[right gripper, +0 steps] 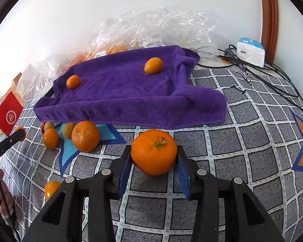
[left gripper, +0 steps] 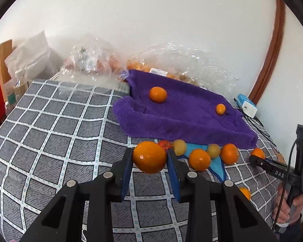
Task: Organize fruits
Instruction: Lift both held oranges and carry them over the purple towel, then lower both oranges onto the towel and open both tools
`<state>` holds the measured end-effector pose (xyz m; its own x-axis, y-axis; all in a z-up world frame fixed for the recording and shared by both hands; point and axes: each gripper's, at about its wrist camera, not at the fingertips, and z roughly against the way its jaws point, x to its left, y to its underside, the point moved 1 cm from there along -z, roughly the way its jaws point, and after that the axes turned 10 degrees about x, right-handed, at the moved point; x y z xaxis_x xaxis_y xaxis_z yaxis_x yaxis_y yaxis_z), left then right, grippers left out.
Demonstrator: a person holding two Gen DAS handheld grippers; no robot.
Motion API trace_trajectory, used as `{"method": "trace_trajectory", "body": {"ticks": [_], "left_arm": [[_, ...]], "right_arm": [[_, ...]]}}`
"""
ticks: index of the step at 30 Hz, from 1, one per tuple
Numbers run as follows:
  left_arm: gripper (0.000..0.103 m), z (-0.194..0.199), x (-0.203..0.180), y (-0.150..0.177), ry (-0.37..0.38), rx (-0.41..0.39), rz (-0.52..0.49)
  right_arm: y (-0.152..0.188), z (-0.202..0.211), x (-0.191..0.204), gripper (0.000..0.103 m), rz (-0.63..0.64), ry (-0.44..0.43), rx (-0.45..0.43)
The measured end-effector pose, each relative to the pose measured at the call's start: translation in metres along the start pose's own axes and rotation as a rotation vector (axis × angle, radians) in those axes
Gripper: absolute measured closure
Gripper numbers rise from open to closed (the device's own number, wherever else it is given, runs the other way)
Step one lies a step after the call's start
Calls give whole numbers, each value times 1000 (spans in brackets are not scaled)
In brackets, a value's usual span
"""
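My left gripper [left gripper: 149,153] is shut on a large orange [left gripper: 149,157] just in front of a purple towel [left gripper: 183,113]. On the towel lie an orange [left gripper: 158,94] and a small kumquat [left gripper: 220,109]. My right gripper [right gripper: 154,151] is shut on a stemmed mandarin [right gripper: 154,154] at the near edge of that towel [right gripper: 131,92]. Loose fruit lies on the checked bedspread [right gripper: 232,141] by the towel's front edge: an orange [right gripper: 85,136], a smaller orange [right gripper: 51,138] and greenish fruits [right gripper: 67,130]. A small orange [right gripper: 51,189] sits nearer to me.
Clear plastic bags [right gripper: 151,28] holding more oranges lie against the wall behind the towel. A white box [right gripper: 251,51] with black cables [right gripper: 272,74] sits at the back right. A red package [right gripper: 8,116] stands at the left edge of the bed.
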<state>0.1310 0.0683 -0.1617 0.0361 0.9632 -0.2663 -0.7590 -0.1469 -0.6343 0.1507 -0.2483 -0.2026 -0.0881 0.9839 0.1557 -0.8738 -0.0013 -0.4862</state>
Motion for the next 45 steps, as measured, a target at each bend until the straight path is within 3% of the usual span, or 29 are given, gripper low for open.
{"method": "trace_trajectory", "body": {"ticks": [8,16,27,37,45], "left_arm": [[71,11,-6,-11,10,0,0],[71,41,-32,-65,-36,-99,-38],[71,-2,-50,-122,-49,-106,-3],[71,-68,-28,-107,-55,-7,48],[71,-70,-14,-107,-59,-23,78]], "right_arm": [[-11,20,8,61,16,5,-28],[-62,56,22,61,44,12,-138],[-120,38,24,61,19,24,-171],[-111,-21,10,61,-6,5,-87],[-113,-28,-6,61,-45,44,-90]]}}
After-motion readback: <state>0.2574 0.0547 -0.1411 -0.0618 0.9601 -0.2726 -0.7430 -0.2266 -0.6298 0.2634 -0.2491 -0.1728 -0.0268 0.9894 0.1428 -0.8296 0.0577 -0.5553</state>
